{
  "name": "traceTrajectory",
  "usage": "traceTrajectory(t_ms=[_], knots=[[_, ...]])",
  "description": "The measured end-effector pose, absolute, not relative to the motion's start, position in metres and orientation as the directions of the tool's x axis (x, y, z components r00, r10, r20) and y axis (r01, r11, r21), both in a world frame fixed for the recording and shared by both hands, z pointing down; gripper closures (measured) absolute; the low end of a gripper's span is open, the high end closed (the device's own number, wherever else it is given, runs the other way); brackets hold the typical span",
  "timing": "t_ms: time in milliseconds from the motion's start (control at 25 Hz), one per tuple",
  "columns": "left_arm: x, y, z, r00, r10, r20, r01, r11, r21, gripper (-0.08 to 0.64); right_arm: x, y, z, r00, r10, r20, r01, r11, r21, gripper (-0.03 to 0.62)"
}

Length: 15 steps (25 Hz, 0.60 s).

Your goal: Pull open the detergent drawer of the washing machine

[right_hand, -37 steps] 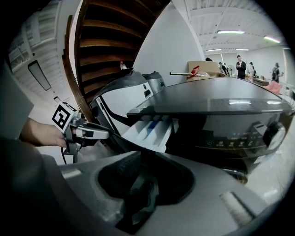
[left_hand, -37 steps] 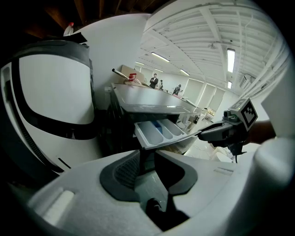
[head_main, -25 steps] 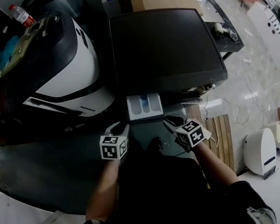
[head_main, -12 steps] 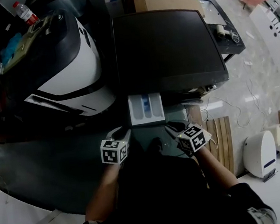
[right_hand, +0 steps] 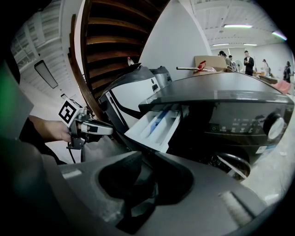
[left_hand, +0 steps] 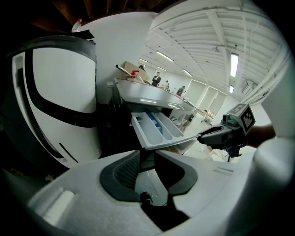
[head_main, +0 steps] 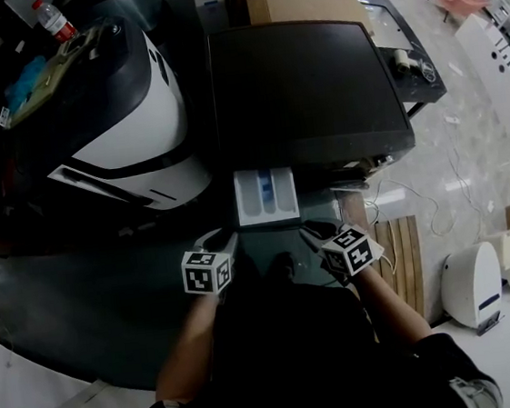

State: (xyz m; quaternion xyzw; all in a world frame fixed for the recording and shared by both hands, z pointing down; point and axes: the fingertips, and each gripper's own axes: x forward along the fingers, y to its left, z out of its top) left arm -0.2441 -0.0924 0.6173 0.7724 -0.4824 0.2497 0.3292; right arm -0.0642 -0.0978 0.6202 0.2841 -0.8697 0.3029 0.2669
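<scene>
Holding fingers (left_hand: 120, 171) of the left gripper (head_main: 225, 241) apart, clamping nothing, with only floor in the gap. Holding fingers (right_hand: 115, 177) of the right gripper (head_main: 311, 230) apart likewise, also gripping nothing. Pointing both grippers at the drawer (head_main: 265, 195) from just in front, the left near its front left corner, the right near its front right corner, touching it at neither as far as can be told. Finding the drawer pulled well out from the top left of the washer (head_main: 305, 83) front, white, lying level, showing long compartments and a blue insert. Looking down on the washer's dark flat top, and catching its control panel and dial (right_hand: 275, 126) in the right gripper view. Seeing a rounded white-and-black machine (head_main: 127, 122) just beside the washer on the left, a bottle (head_main: 55, 22) with a red cap behind that, a box (head_main: 291, 0) behind the washer, slats (head_main: 405, 250) on the floor (head_main: 477, 146) to the right, and people (left_hand: 156, 78) standing far off in the hall.
</scene>
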Motion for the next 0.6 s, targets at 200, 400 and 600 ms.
traceTrajectory(t_ms=[200, 400, 600], knots=[[-0.252, -0.092, 0.612, 0.476, -0.516, 0.713, -0.878, -0.326, 0.350, 0.497, -0.063, -0.099, 0.618, -0.715, -0.261, 0.648, -0.624, 0.657, -0.424, 0.505], [-0.264, -0.102, 0.587, 0.457, -0.549, 0.700, -0.886, -0.347, 0.307, 0.508, -0.068, -0.107, 0.604, -0.741, -0.256, 0.620, -0.585, 0.699, -0.410, 0.505], [-0.257, -0.113, 0.569, 0.466, -0.563, 0.683, -0.878, -0.390, 0.278, 0.508, -0.076, -0.119, 0.587, -0.764, -0.294, 0.574, -0.582, 0.699, -0.415, 0.505]])
